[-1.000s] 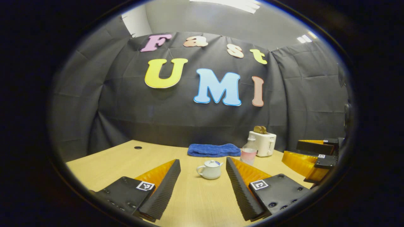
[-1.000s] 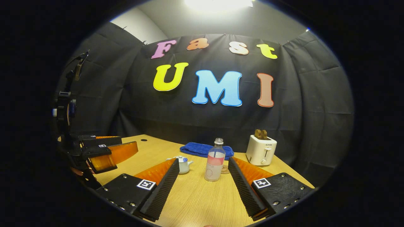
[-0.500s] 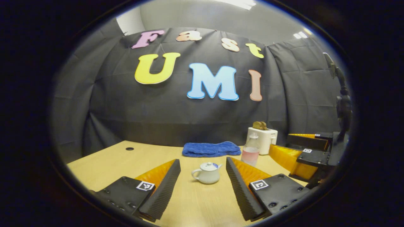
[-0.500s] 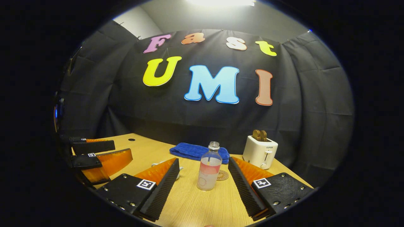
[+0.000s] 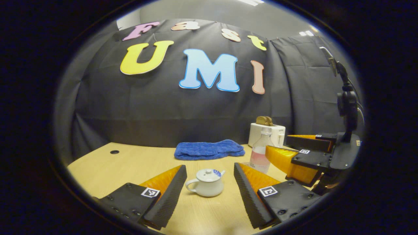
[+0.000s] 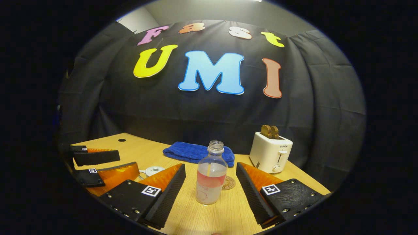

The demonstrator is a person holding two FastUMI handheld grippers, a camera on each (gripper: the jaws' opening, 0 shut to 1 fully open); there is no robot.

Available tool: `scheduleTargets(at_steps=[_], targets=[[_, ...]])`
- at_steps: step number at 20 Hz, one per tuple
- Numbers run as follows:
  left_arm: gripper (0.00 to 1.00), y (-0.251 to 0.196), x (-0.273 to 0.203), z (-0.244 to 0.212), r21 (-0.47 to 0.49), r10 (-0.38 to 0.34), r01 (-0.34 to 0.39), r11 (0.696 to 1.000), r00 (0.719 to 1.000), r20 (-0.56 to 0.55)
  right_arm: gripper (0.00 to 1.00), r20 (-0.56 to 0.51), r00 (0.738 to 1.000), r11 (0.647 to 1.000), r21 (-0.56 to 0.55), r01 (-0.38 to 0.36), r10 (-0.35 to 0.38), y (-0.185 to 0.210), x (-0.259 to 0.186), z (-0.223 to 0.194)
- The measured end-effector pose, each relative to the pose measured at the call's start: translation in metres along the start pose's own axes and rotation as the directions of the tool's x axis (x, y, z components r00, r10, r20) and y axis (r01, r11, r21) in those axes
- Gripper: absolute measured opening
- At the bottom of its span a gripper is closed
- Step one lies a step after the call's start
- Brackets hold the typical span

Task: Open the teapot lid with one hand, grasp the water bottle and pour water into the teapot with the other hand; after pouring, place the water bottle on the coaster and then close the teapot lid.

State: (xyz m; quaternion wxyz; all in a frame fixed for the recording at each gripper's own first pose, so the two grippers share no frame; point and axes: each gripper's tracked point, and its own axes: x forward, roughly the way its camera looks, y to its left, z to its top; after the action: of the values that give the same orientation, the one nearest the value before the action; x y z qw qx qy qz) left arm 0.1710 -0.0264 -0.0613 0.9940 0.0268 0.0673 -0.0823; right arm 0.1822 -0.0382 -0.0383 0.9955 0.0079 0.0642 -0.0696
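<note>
The toaster (image 6: 270,151) carries a small dark brand word on its front face, just above its lever.

right hand-held gripper (image 6: 210,199): fingers wide apart | water bottle (image 6: 211,178): upright between them, untouched | coaster (image 6: 228,182): just behind

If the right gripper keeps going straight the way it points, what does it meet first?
Most likely the water bottle, standing uncapped on the table, centred between the right gripper's open fingers. The coaster lies just behind it.
</note>
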Motion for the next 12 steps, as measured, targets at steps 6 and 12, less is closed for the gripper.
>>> scheduleTargets(at_steps=[6,12], targets=[[0.94,-0.001,0.034,-0.009,-0.01,-0.046,0.046,0.999,0.999,-0.018,0.96,-0.044,0.998,0.998,0.053,0.04,-0.038,-0.007,0.034,-0.018],[0.94,-0.002,0.065,-0.019,-0.02,-0.064,0.064,0.998,0.998,-0.026,0.96,-0.059,0.997,0.994,0.091,0.055,-0.05,-0.01,0.057,-0.031]])
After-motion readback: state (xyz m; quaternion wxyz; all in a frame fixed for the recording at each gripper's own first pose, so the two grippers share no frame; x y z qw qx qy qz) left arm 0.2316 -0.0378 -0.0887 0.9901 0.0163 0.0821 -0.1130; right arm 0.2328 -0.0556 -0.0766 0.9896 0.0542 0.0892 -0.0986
